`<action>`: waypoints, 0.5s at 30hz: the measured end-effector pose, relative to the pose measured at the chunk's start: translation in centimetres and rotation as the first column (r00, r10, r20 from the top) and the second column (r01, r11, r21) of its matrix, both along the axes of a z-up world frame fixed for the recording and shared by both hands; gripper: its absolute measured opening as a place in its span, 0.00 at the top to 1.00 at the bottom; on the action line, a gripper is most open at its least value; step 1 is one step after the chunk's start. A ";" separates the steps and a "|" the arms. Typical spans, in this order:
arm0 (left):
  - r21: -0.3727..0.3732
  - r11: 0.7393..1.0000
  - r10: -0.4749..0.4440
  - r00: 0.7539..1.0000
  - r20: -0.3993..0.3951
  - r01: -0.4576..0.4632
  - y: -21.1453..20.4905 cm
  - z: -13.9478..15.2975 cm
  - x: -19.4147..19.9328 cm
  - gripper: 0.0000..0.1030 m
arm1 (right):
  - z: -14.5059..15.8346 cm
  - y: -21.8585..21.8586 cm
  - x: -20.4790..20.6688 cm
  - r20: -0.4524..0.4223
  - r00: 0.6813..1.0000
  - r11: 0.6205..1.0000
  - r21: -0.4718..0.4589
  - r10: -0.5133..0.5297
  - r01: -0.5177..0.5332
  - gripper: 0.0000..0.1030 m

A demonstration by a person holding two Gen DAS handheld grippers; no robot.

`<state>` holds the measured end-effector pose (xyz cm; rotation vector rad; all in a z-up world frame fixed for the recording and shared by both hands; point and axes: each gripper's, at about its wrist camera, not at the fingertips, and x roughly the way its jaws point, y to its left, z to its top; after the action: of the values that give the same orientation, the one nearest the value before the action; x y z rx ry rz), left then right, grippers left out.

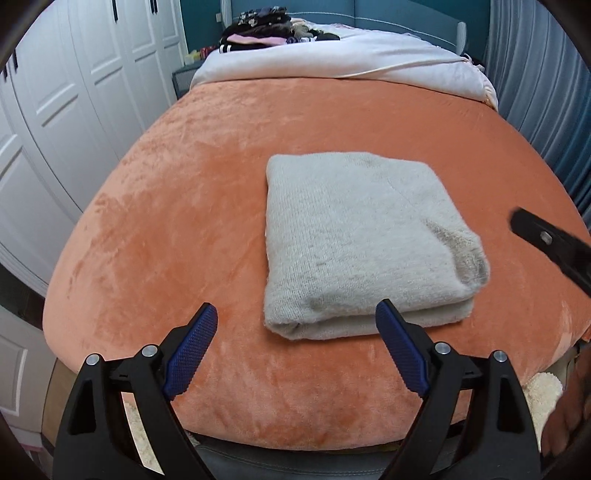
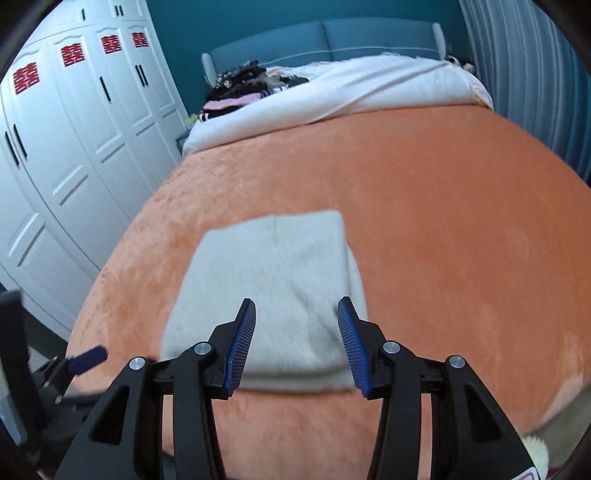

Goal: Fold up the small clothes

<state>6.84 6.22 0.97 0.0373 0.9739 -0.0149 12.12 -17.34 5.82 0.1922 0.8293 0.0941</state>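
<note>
A pale grey, fuzzy knitted garment [image 1: 364, 240], already folded into a thick rectangular stack of layers, lies flat on the orange plush bedspread [image 1: 192, 192] near the foot edge of the bed, with nothing touching it. Its long axis runs away from the person toward the headboard, and its short, layered edge faces both tools. The left tool [image 1: 295, 354] hangs off to the garment's left and near corner, its blue ribbed pads wide apart and empty; only its right pad overlaps the garment's near edge in the left wrist view. The right tool [image 2: 296, 345] sits squarely in front of that near edge, pads also apart and holding nothing, with the stack centred between them. I judge the right tool the better lined up for any next grasp, since the garment lies straight ahead of it, while the left would need to shift rightward first. More dark and pink clothes [image 1: 266, 27] are heaped at the far end, well apart from the folded piece.
</note>
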 end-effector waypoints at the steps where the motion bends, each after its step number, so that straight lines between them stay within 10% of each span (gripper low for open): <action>1: 0.004 1.000 0.003 1.000 0.002 -0.003 0.0 0.2 0.1 0.17 | -0.7 -0.2 1.3 -0.020 1.000 1.000 0.022 0.003 -0.002 0.78; 5: -0.004 1.000 0.016 1.000 0.006 -0.016 0.4 0.8 0.0 0.17 | -10.4 -2.6 4.5 -0.339 0.937 0.996 0.011 -0.083 0.092 0.89; 7: -0.002 1.000 0.014 1.000 0.000 -0.014 0.6 0.7 0.0 0.17 | -13.3 -3.7 3.6 -0.343 0.934 0.992 0.029 -0.102 0.119 0.89; 15: -0.003 1.000 0.017 1.000 -0.005 -0.017 0.1 0.3 -0.4 0.17 | -5.5 -4.2 0.4 -0.251 0.961 0.983 0.116 -0.113 0.146 0.76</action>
<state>6.42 6.33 1.28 0.0265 0.9793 -0.0003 12.56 -21.57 0.28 0.3895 1.0537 0.0019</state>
